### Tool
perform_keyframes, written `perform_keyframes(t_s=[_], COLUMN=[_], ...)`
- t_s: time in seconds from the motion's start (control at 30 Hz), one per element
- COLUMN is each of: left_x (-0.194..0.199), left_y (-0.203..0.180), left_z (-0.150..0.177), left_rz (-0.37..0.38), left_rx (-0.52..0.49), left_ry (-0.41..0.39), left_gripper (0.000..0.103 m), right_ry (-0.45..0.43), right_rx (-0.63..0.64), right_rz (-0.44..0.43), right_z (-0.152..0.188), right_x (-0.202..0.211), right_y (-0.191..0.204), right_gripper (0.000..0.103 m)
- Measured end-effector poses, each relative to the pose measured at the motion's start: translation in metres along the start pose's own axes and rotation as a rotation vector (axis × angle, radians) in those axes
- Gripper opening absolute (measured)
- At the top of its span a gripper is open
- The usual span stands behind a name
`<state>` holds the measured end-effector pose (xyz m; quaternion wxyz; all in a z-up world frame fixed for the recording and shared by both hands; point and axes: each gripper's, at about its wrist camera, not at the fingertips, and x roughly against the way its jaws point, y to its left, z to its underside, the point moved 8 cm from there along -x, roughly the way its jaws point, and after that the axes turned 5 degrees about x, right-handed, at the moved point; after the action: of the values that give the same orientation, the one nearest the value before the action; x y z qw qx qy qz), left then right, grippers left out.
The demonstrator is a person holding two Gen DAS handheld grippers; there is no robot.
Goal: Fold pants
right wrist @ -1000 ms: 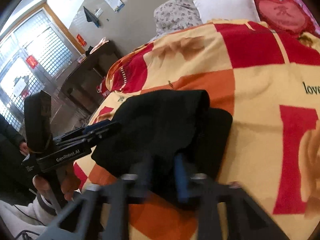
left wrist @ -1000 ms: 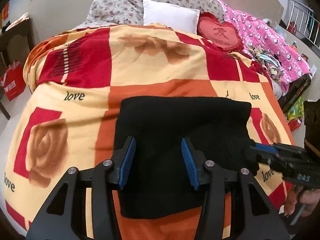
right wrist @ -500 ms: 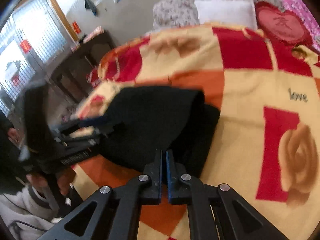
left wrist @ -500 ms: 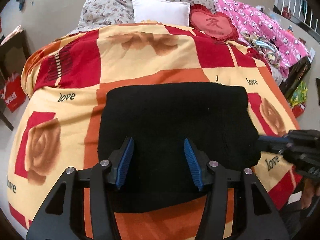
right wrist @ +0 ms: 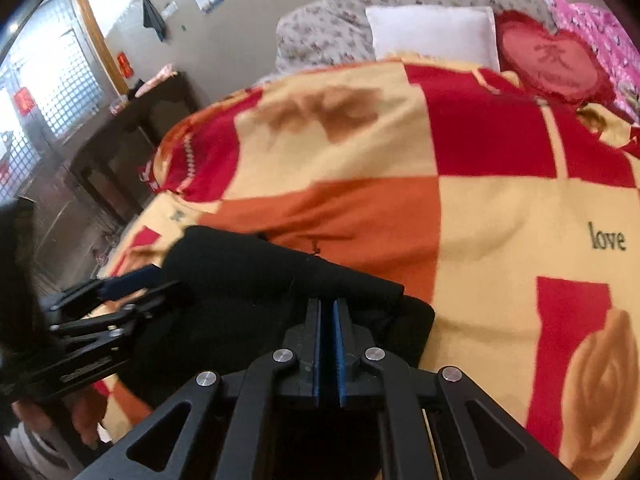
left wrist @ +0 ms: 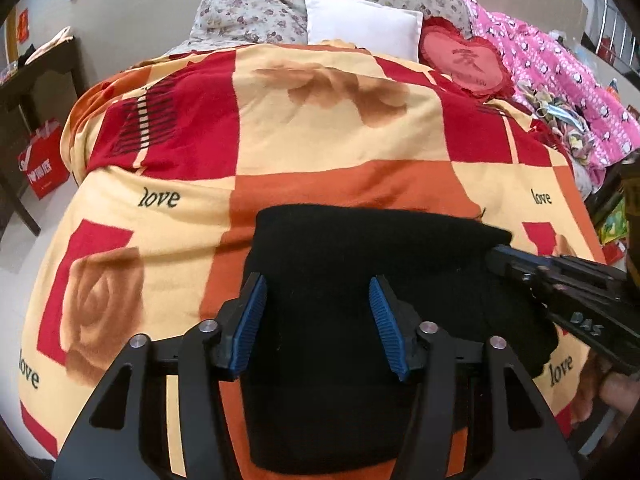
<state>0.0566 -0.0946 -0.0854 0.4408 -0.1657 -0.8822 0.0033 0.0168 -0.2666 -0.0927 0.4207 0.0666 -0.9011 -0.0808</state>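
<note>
Pants (left wrist: 360, 280), black and folded, lie at lower centre on the checked blanket (left wrist: 320, 128). Left hand-held gripper (left wrist: 316, 320) gapes wide over them. Right hand-held gripper (right wrist: 327, 340) has pads pressed together, nothing visibly between them.

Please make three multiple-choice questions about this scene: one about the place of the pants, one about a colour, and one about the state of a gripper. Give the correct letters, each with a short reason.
1. Where do the pants lie?
A. on the patterned blanket
B. on the floor
C. on the white pillow

2. What colour are the pants?
A. pink
B. black
C. white

3. How stands the left gripper?
A. shut on the pants
B. open
C. out of view

Answers:
1 A, the blanket shows around the folded pants.
2 B, the cloth is plain black in both views.
3 B, its blue pads stand wide apart above the pants, while the right gripper is shut.
</note>
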Motion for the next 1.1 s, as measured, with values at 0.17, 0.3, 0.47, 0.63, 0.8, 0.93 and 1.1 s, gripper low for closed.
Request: perform_keyframes(t_s=[0.17,0.3,0.47,0.63,0.8,0.93,1.1], left_x=[-0.006,-0.006,0.003,0.019,0.016,0.004,-0.007], left_y=[-0.005,-0.005,0.001,0.032,0.059,0.045,0.029], left_z=[-0.005,-0.005,-0.004,-0.003,0.004,0.014,0.020], left_rz=[-0.014,-0.011,0.023,0.082,0.141,0.198,0.228], left_rx=[-0.015,-0.012,0.014,0.102,0.201,0.179,0.169], left_ry=[-0.005,-0.002,0.010,0.001,0.041,0.087,0.099], left_gripper=[0.066,0.066,0.066,0.069,0.075,0.076,0.078], right_ry=[-0.014,-0.010,-0.047,-0.011,0.000,0.017,-0.034], right_rx=[-0.029,-0.033,-0.052,-0.111,-0.204,-0.226,-0.212], right_rz=[-0.021,-0.041,-0.030,-0.076,-0.143,-0.178,-0.177], right_z=[-0.007,-0.006,0.004,0.024,0.034,0.036,0.034], right_x=[-0.008,0.002,0.031,0.035,0.024,0.012,0.010], right_y=[-0.009,-0.008,-0.010,-0.019,-0.028,-0.026,-0.019], right_gripper=[0.005,0.005,0.046,0.058,0.065,0.066,0.058])
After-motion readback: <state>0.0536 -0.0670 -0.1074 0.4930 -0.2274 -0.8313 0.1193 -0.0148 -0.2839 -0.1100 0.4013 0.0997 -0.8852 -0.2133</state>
